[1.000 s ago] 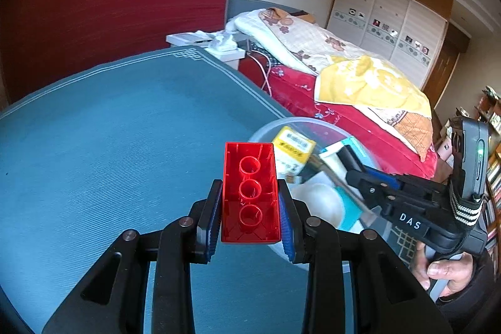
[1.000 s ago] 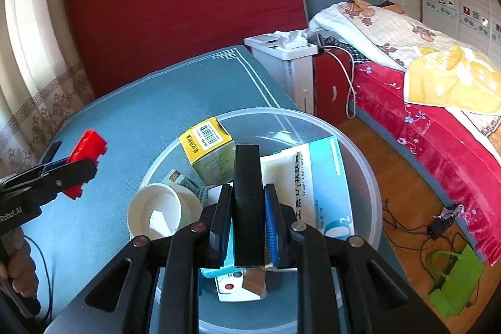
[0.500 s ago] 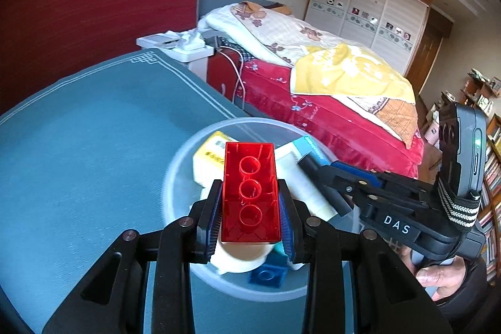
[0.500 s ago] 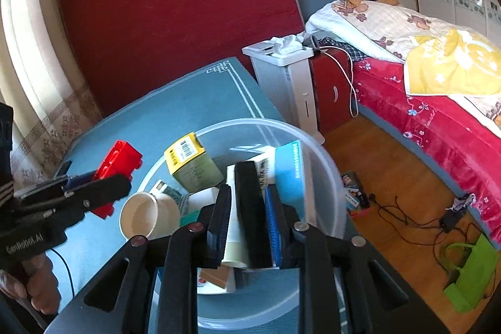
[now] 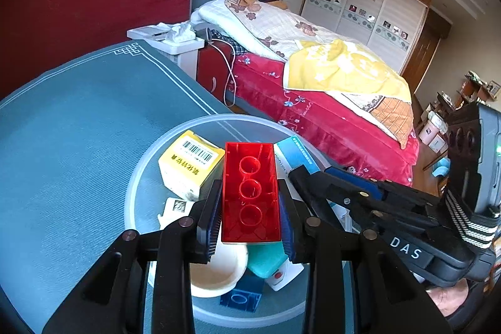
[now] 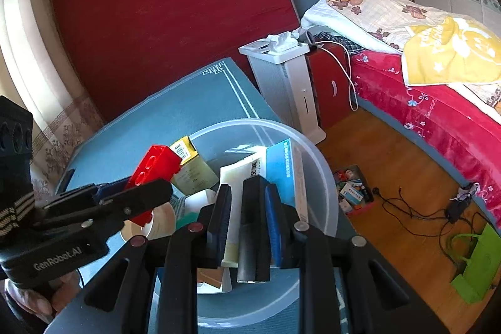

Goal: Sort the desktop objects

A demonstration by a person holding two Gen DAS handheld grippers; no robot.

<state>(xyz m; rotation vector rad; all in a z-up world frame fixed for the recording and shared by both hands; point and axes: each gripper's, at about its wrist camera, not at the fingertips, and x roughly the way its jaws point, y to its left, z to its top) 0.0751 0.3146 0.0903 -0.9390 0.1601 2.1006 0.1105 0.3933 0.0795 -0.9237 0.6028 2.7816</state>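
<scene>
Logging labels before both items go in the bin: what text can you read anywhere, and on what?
"DAS": on the right tongs' body.
"GenRobot.AI": on the left tongs' body.
Yellow box: a barcode and Chinese characters, too small to read.
White and blue box: Chinese print, too blurred to read.
Nothing readable on the red brick.

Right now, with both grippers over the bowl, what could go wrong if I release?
1. The black bar sits loose in the right gripper, with a gap to one pad; it may slip out unaimed.
2. The left gripper, clamping the red brick, is close beside the right one; they could knock.
3. The bowl is piled with boxes; a dropped piece might bounce out.
</scene>
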